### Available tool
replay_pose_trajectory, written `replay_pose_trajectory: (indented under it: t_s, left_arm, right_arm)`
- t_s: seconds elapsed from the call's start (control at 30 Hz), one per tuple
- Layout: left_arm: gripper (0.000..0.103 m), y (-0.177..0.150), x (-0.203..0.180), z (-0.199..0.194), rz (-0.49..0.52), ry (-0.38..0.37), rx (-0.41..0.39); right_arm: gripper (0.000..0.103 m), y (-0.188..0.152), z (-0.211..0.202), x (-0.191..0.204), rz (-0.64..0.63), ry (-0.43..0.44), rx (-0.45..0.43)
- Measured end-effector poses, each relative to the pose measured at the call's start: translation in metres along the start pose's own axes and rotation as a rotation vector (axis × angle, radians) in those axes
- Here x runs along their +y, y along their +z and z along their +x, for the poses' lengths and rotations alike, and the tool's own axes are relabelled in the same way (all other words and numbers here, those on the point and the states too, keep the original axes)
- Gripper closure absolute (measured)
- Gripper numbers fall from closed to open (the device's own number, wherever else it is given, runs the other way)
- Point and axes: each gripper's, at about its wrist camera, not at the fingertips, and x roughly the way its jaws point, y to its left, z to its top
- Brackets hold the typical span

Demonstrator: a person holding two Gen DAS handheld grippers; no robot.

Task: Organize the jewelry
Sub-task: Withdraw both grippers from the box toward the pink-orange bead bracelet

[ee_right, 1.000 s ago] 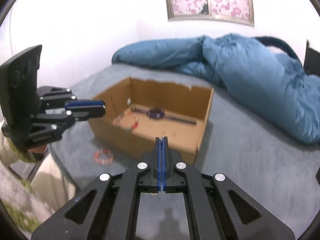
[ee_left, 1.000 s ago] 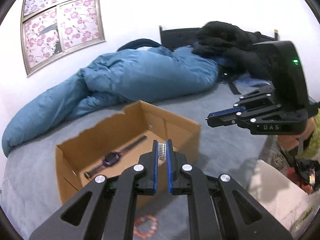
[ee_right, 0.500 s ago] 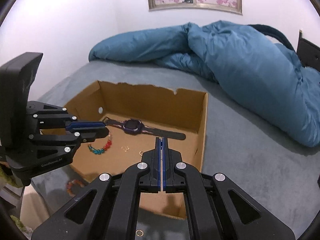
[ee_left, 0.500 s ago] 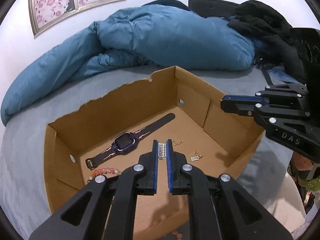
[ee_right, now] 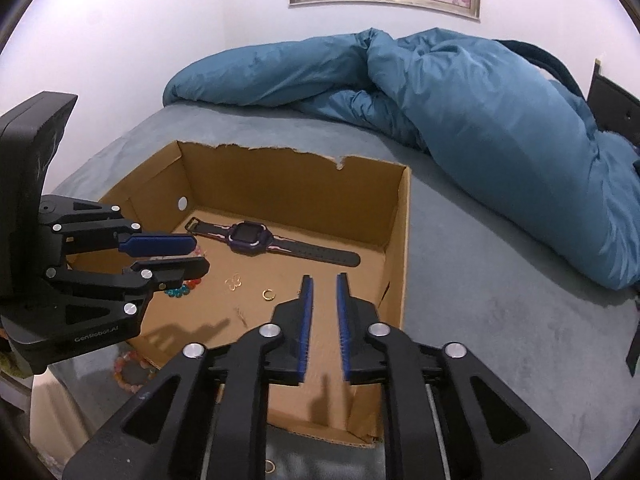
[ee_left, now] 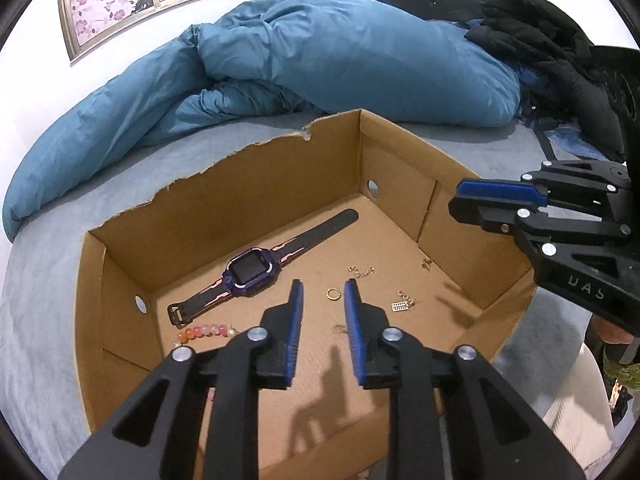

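Jaws of left gripper [ee_left: 322,286] and right gripper [ee_right: 322,280]: opening, narrowly parted, nothing held, positioned above cardboard box [ee_left: 256,184] containing watch [ee_left: 251,272].

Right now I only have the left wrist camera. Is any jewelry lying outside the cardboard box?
Observer: Yes. The right wrist view shows a bead bracelet on the bed, just outside the cardboard box by its near corner.
Operator: Anything else out there?
Observer: A small gold ring lies on the bed in front of the box's near wall, at the bottom edge of that view.
Operator: And is my other hand carrying anything?
Observer: No. The right gripper is opening its jaws, with nothing between them.
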Motion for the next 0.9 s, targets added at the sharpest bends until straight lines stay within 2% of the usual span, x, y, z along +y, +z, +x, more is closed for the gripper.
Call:
replay_pose_trajectory:
  t_s: [0.17, 0.43, 0.73, 0.83, 0.9]
  left_arm:
    - [0.075, -0.001, 0.003, -0.014, -0.018, 0.011, -0.039]
    - [0.074, -0.011, 0.006, -0.05, -0.04, 0.025, -0.108]
    - [0.074, -0.047, 0.004, -0.113, -0.077, -0.001, -0.227]
    - [0.074, -0.063, 0.003, -0.13, -0.081, -0.018, -0.249]
    - [0.074, -0.075, 0.002, -0.138, -0.085, -0.032, -0.251]
  right_arm:
    - [0.084, 0.001, -0.008, 0.0, 0.011, -0.004, -0.014]
    - [0.082, -0.004, -0.03, 0.004, 0.029, 0.003, -0.041]
    - [0.074, -0.023, -0.074, 0.008, 0.05, 0.021, -0.087]
    - [0.069, -0.031, -0.094, 0.012, 0.049, 0.028, -0.112]
    - [0.063, -0.038, -0.108, 0.016, 0.041, 0.036, -0.13]
